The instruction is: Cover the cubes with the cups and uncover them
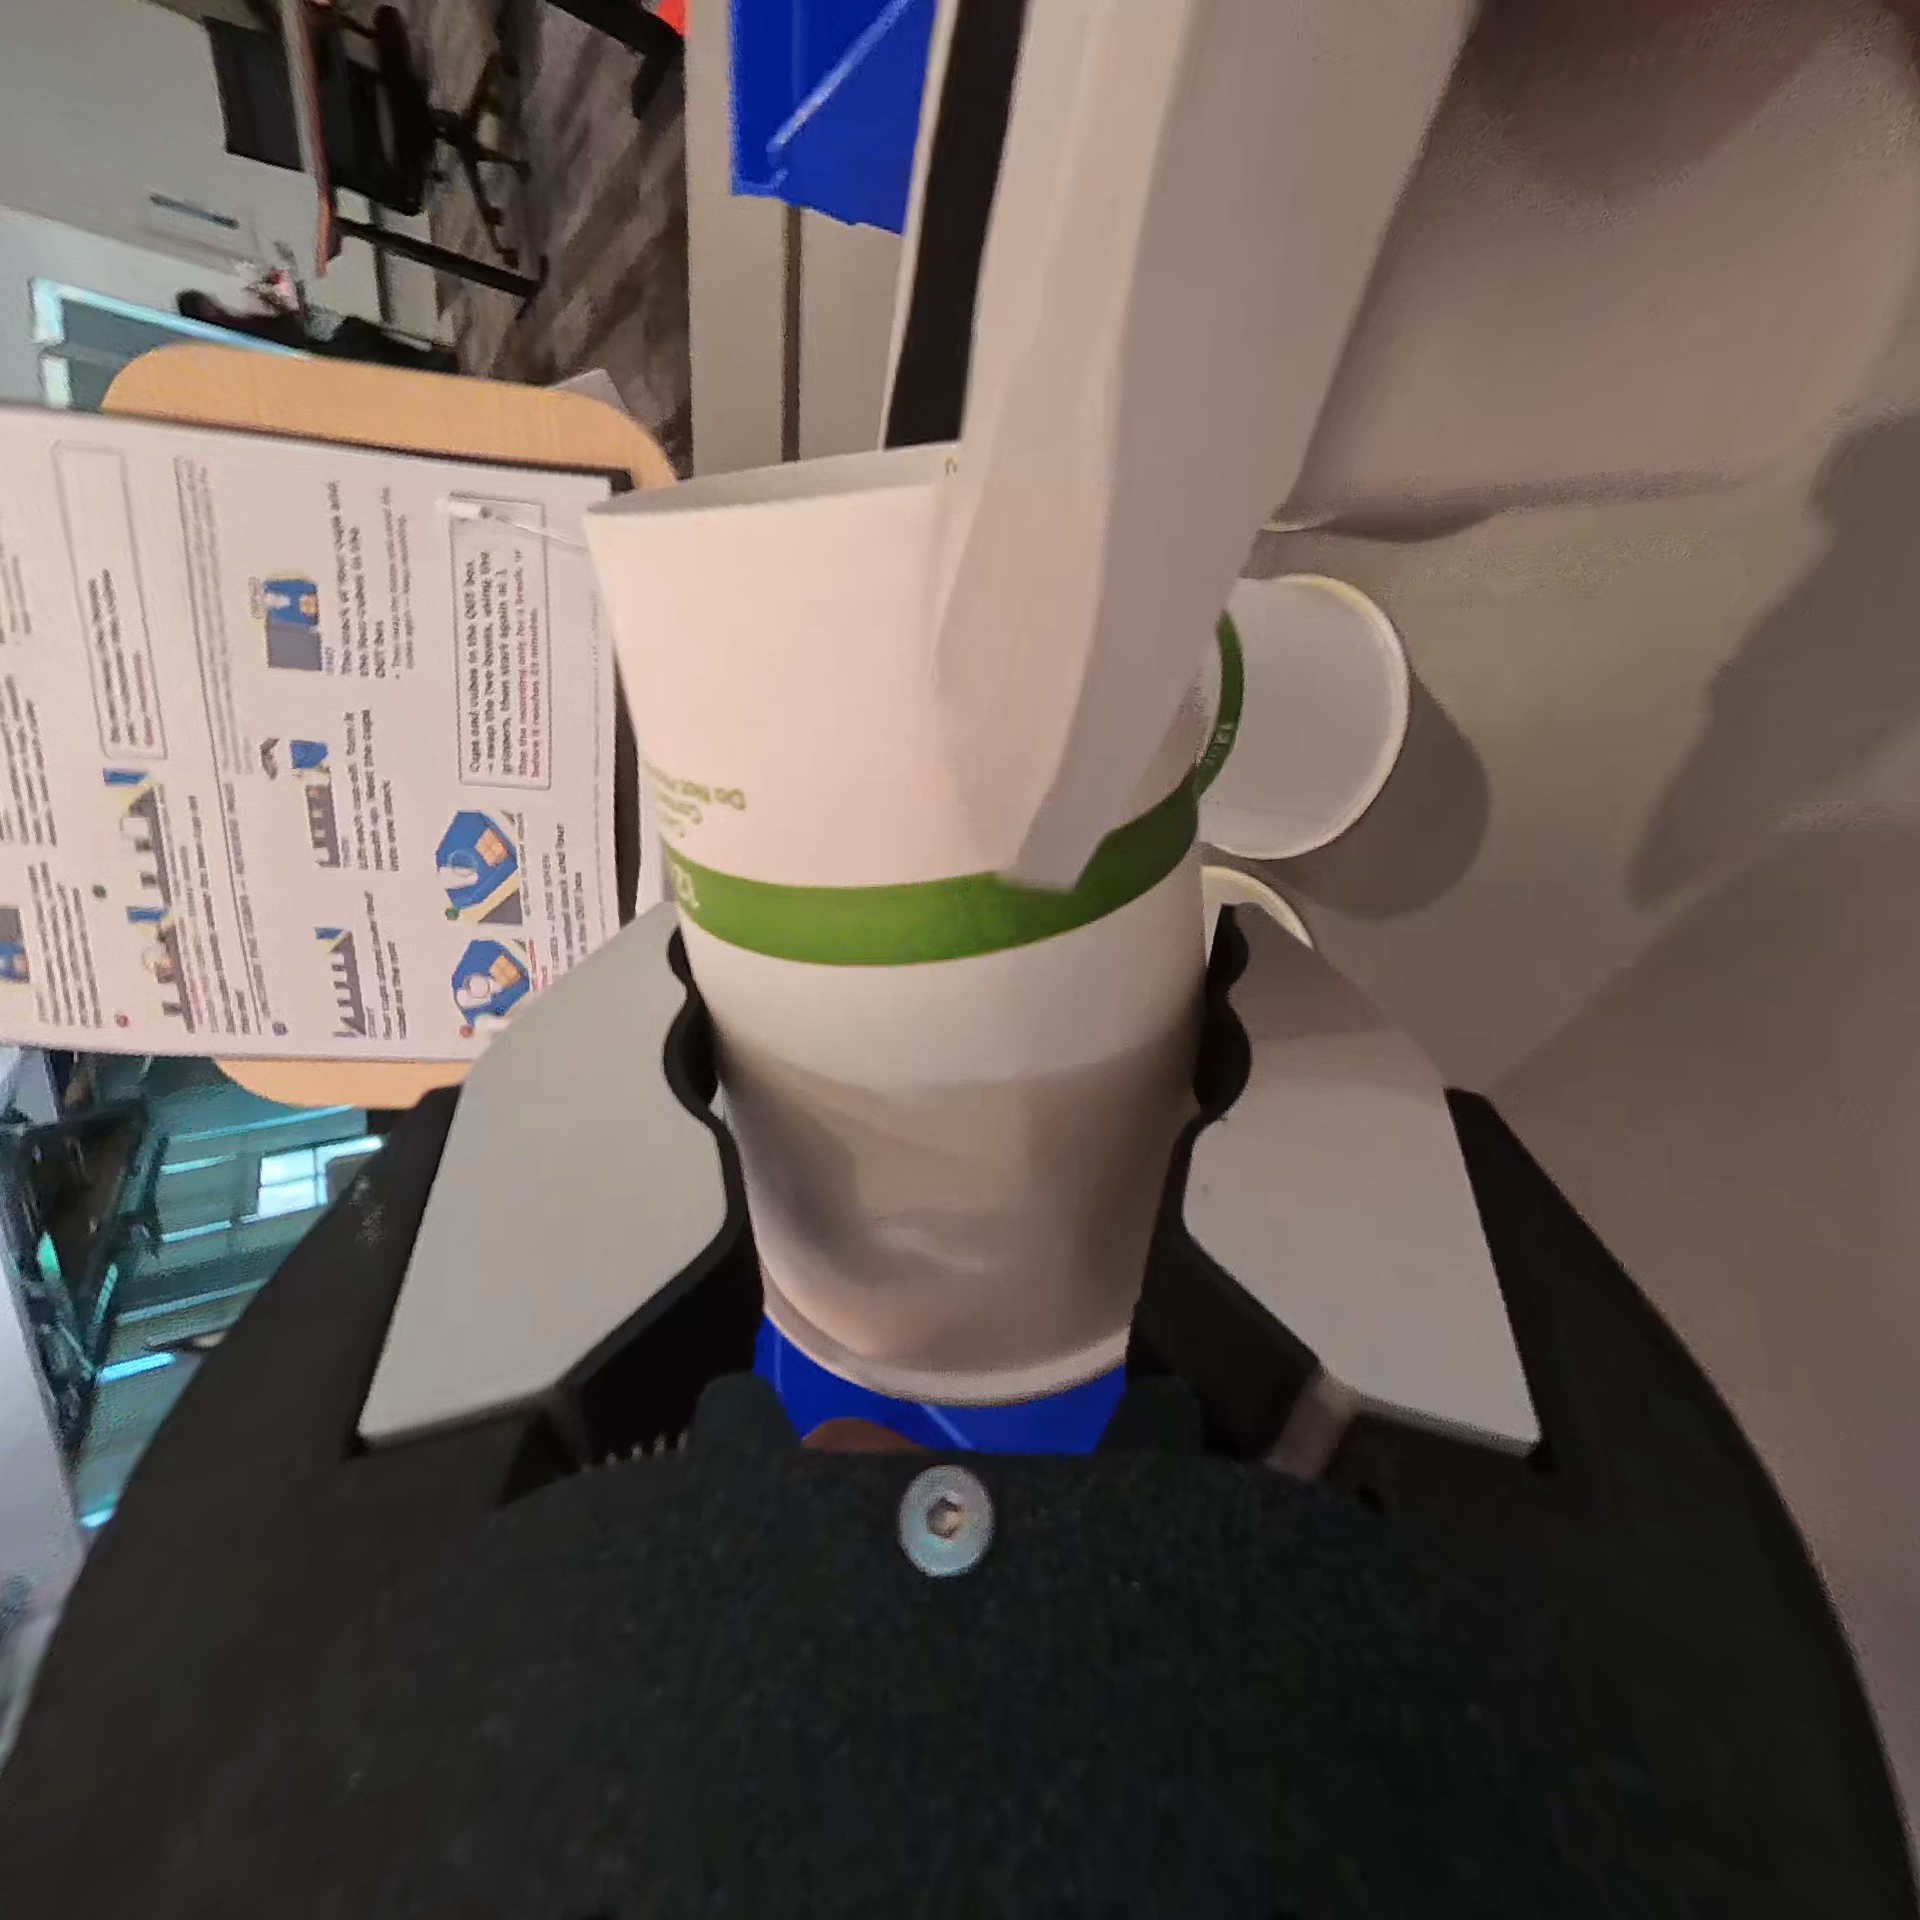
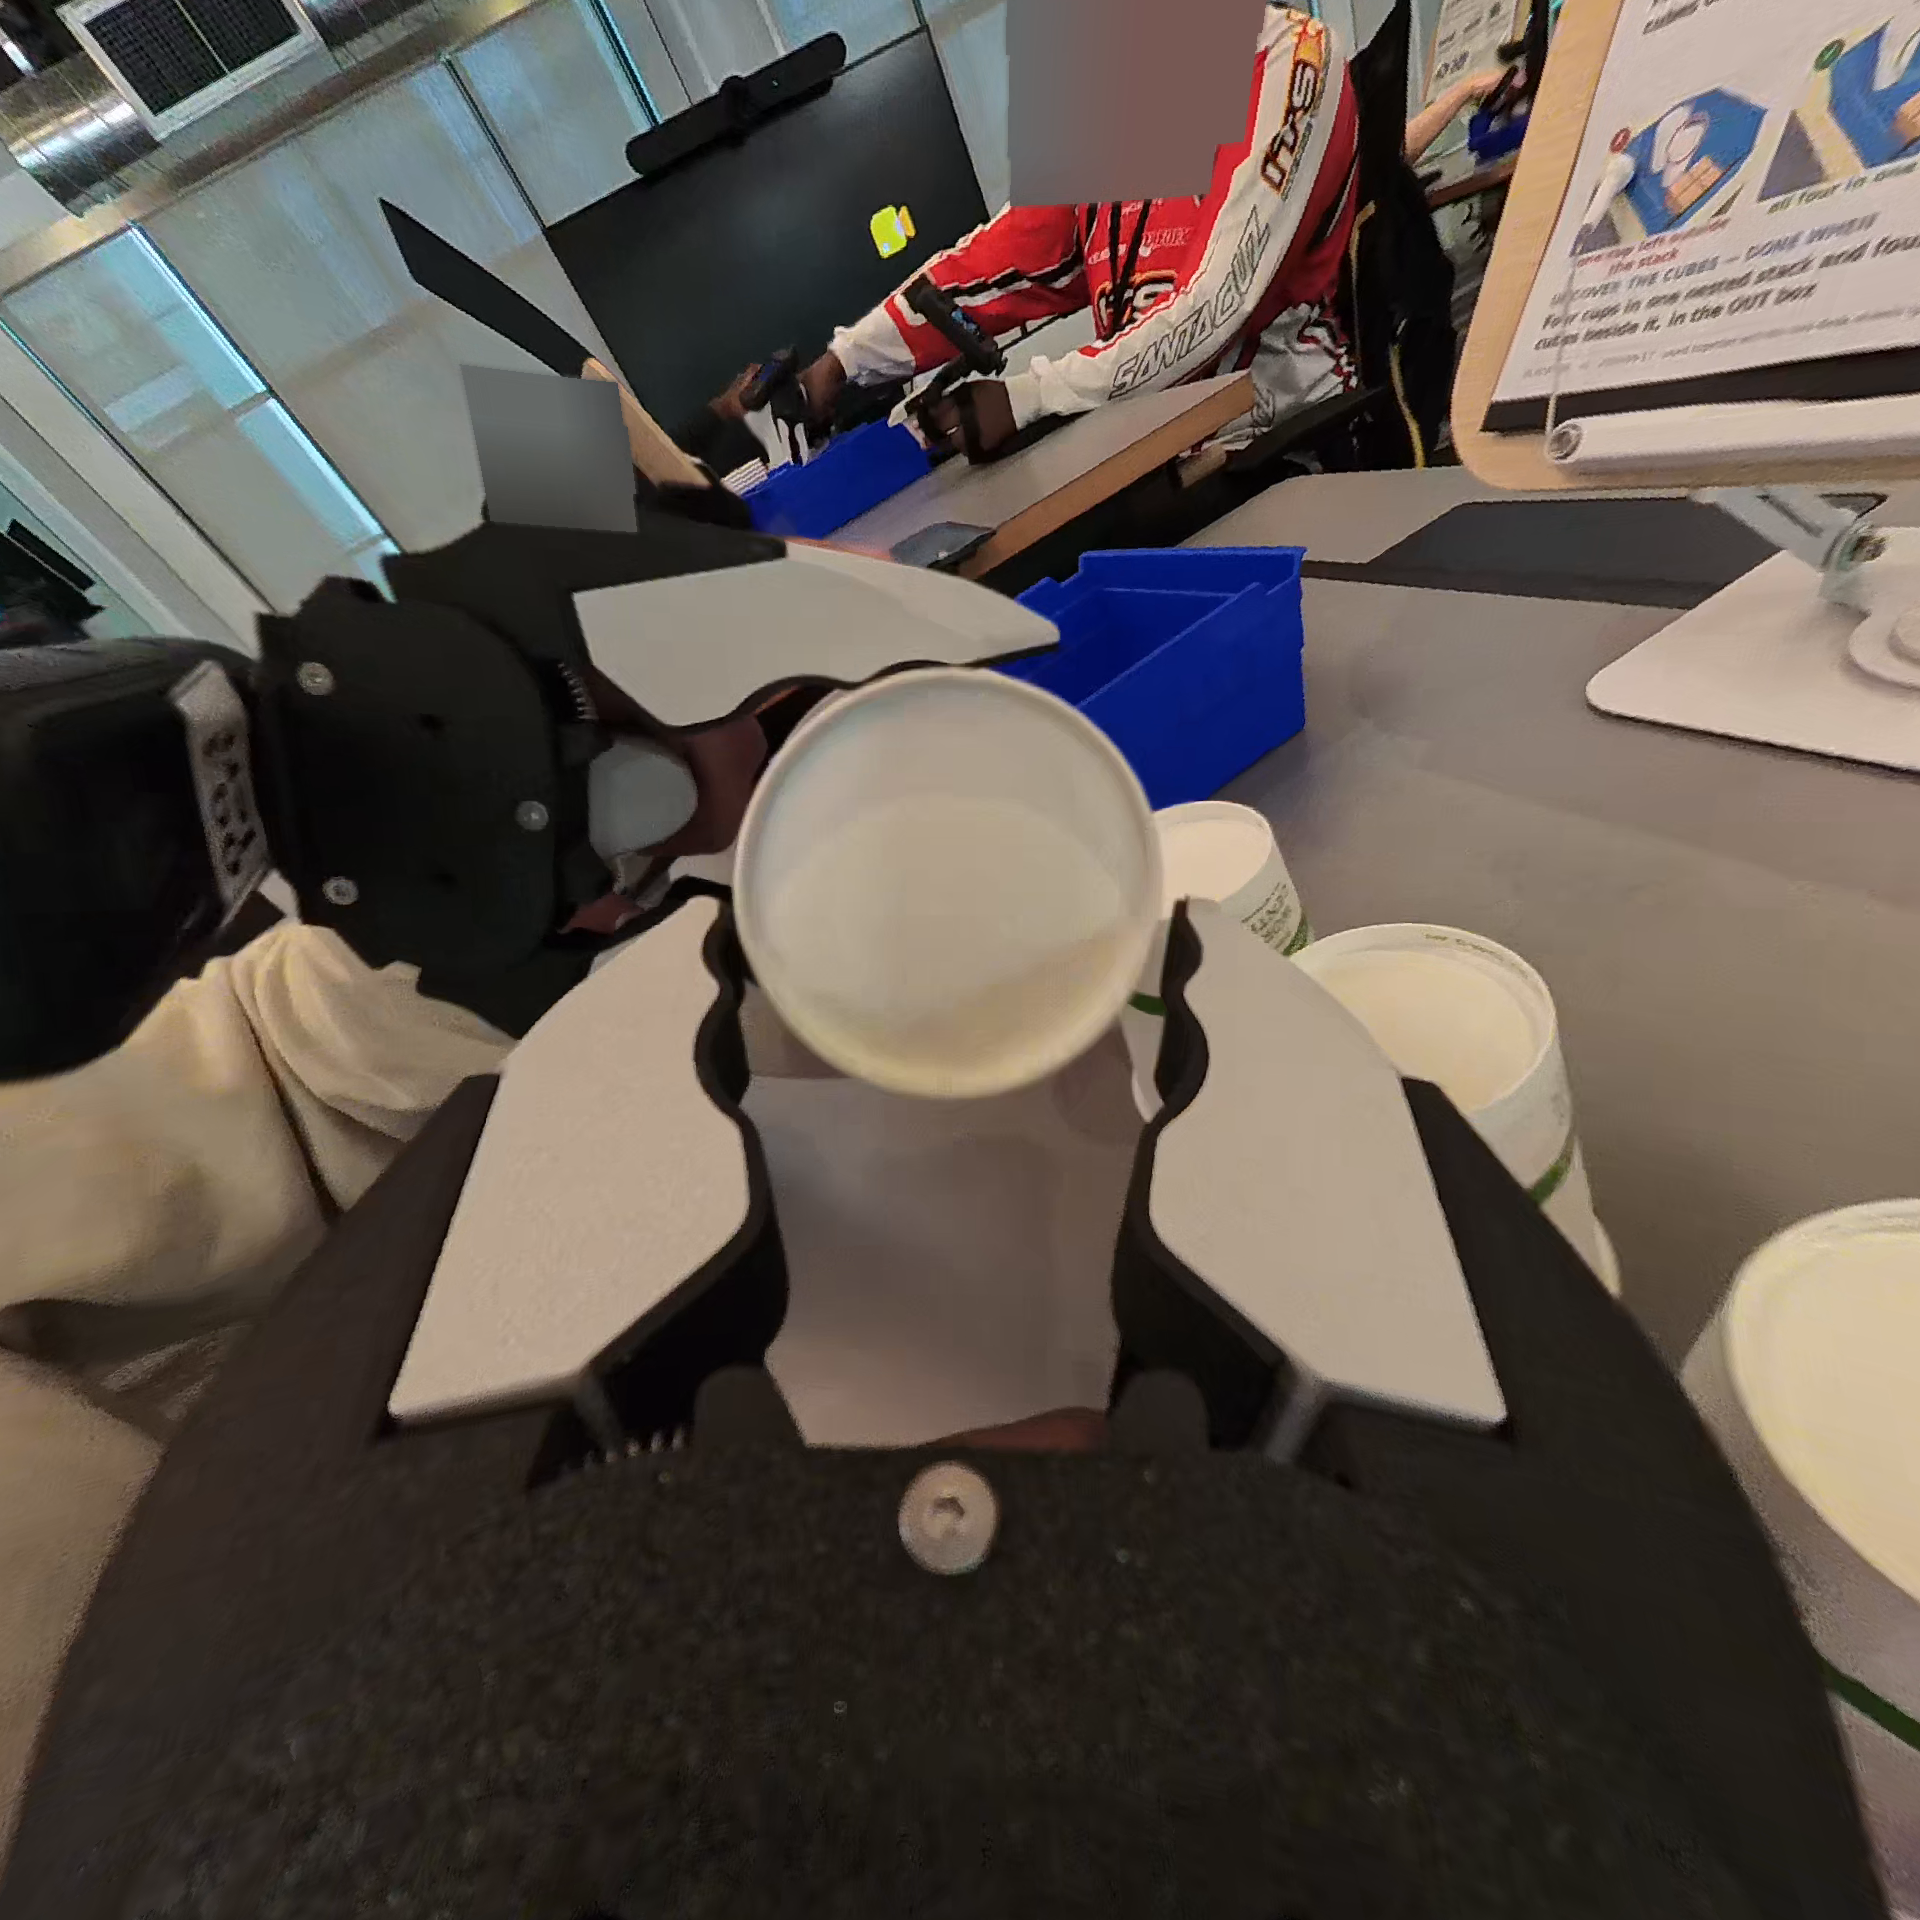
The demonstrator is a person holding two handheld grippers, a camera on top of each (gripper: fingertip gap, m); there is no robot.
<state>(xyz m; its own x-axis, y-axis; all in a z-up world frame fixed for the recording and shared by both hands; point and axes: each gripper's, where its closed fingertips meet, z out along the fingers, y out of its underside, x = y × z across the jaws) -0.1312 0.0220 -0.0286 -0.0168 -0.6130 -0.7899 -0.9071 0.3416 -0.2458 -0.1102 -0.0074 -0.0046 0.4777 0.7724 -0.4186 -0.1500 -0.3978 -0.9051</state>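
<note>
Both grippers hold one white paper cup with a green band (image 1: 831,707). My left gripper (image 1: 945,935) is shut on its sides, just below the band. In the right wrist view the cup's closed bottom (image 2: 935,852) faces the camera, and my right gripper (image 2: 951,935) is shut on it near that end. One right finger (image 1: 1122,520) crosses the cup from the upper right in the left wrist view. One left finger (image 2: 810,634) lies over the cup's far side. The cup is tilted and off the grey table (image 2: 1558,831). No cube shows.
Three more cups stand upside down on the table to the right (image 2: 1216,862) (image 2: 1434,1018) (image 2: 1829,1403). A blue bin (image 2: 1195,665) sits behind them. An instruction sheet on a stand (image 2: 1714,208) is at the far right. A person works at another table (image 2: 1195,312).
</note>
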